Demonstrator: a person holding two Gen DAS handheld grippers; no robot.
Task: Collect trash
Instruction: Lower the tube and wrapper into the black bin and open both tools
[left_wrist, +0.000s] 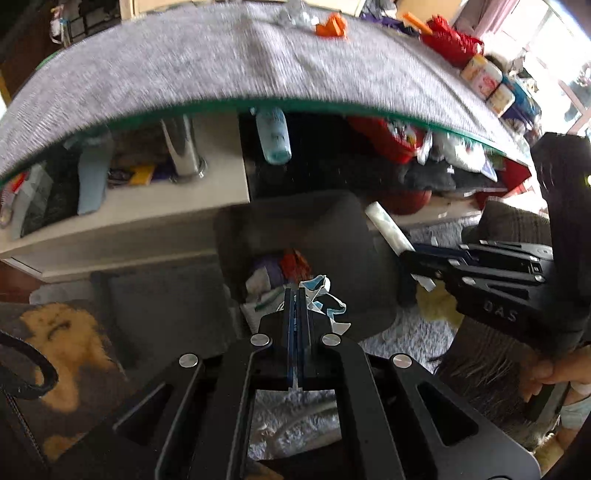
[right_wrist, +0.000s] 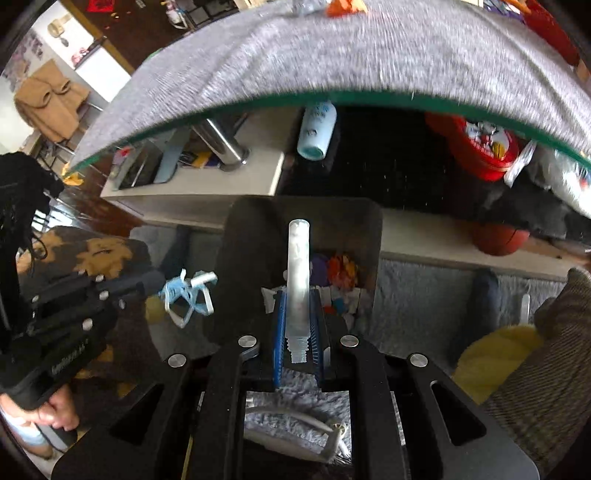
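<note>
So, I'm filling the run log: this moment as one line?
left gripper: shut on crumpled blue-white wrapper | right gripper: shut on translucent plastic tube | both above dark bin

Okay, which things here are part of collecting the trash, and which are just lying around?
Job:
- crumpled blue-white wrapper in left gripper
- clear plastic tube in right gripper
- dark bin with trash inside

Lying about:
- blue bottle
- red bag
- basketball

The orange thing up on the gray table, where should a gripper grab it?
Probably the raised folded ridge of the orange scrap, coming from above: it sits crumpled on the flat gray tabletop, so only its upstanding folds offer something to pinch. Blur hides finer detail.
</note>
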